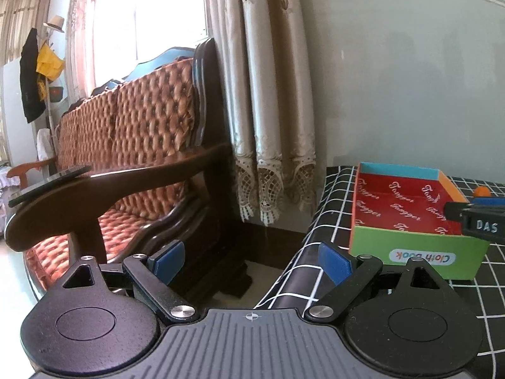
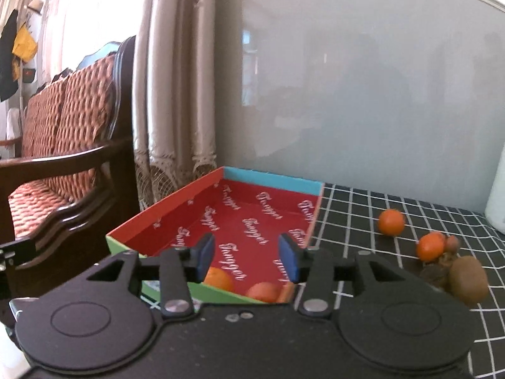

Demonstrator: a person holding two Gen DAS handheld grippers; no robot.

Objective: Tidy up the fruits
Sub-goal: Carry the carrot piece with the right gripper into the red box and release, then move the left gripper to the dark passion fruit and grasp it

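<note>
A red-lined cardboard box (image 2: pixel 176 218) with green front wall sits on the black checked tablecloth (image 2: pixel 363 218). Two oranges (image 2: pixel 221 279) lie in its near end. My right gripper (image 2: pixel 247 257) is open and empty, held above the box's near edge. Two more oranges (image 2: pixel 391 222) lie on the cloth to the right, with a kiwi (image 2: pixel 467 279) and small brown fruits (image 2: pixel 453 243). My left gripper (image 1: pixel 252 260) is open and empty, at the table's left edge beside the box (image 1: pixel 410 246). The right gripper's side (image 1: pixel 476 221) shows over the box.
A wooden sofa (image 1: pixel 126 170) with a quilted orange cushion stands left of the table, curtains (image 1: pixel 271 94) behind it. A grey wall (image 2: pixel 363 94) backs the table. A white container (image 2: pixel 497 195) stands at the far right on the cloth.
</note>
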